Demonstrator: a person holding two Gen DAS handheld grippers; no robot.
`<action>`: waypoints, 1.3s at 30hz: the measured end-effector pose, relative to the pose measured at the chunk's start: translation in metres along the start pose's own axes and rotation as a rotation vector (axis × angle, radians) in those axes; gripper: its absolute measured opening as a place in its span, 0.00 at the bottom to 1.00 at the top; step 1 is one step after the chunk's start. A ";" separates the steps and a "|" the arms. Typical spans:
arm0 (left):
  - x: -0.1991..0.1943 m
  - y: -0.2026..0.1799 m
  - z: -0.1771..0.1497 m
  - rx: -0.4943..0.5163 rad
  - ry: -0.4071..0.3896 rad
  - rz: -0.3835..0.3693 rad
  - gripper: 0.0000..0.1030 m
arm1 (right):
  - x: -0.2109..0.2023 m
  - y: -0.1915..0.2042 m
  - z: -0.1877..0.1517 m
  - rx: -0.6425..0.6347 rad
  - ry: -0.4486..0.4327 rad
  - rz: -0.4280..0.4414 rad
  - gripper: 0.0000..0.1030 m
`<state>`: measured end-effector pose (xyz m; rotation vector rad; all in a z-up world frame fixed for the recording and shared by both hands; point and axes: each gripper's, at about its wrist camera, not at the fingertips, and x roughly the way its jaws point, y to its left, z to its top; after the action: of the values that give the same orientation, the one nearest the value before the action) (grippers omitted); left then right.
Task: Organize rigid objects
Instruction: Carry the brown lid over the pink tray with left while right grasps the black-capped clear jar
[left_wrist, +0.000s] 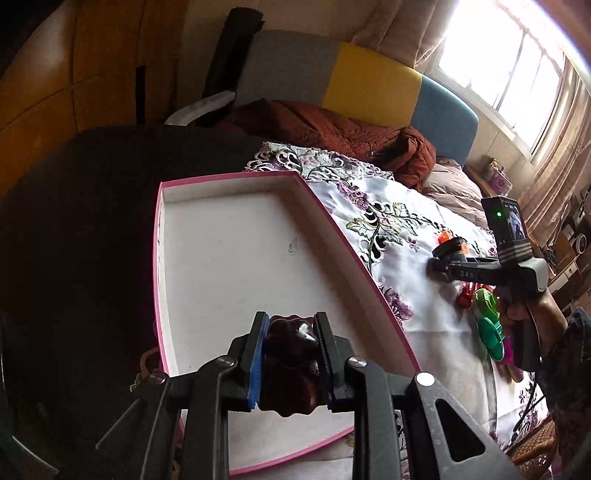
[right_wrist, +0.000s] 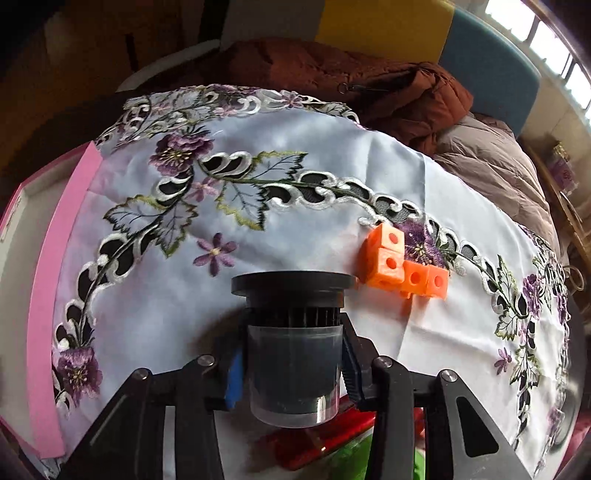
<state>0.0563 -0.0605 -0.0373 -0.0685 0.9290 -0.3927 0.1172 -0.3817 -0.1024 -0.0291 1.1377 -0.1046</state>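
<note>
My left gripper (left_wrist: 291, 325) is shut on a dark brown lumpy object (left_wrist: 290, 354) and holds it over the near part of the pink-rimmed white box (left_wrist: 221, 258), whose floor is bare. My right gripper (right_wrist: 291, 332) is shut on a black-capped dark cylinder (right_wrist: 291, 354) held above the embroidered cloth (right_wrist: 295, 155). An orange block of linked cubes (right_wrist: 402, 269) lies just right of the cylinder's cap. The right gripper also shows in the left wrist view (left_wrist: 454, 258), right of the box.
Red (left_wrist: 465, 297), green (left_wrist: 489, 317) and pink pieces lie on the cloth under the right gripper. A brown jacket (right_wrist: 369, 85) lies at the cloth's far edge. The box's pink wall (right_wrist: 55, 295) lies at the left of the right wrist view.
</note>
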 end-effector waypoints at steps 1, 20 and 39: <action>0.000 0.001 0.000 0.002 0.001 0.000 0.23 | -0.002 0.005 -0.004 -0.001 -0.002 0.012 0.42; 0.017 0.021 0.030 -0.024 -0.014 0.059 0.23 | -0.031 0.061 -0.059 -0.207 -0.160 -0.182 0.42; 0.088 0.028 0.087 0.002 0.010 0.205 0.23 | -0.028 0.060 -0.055 -0.193 -0.166 -0.164 0.42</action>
<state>0.1802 -0.0754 -0.0590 0.0307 0.9360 -0.2036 0.0594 -0.3175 -0.1049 -0.2979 0.9747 -0.1350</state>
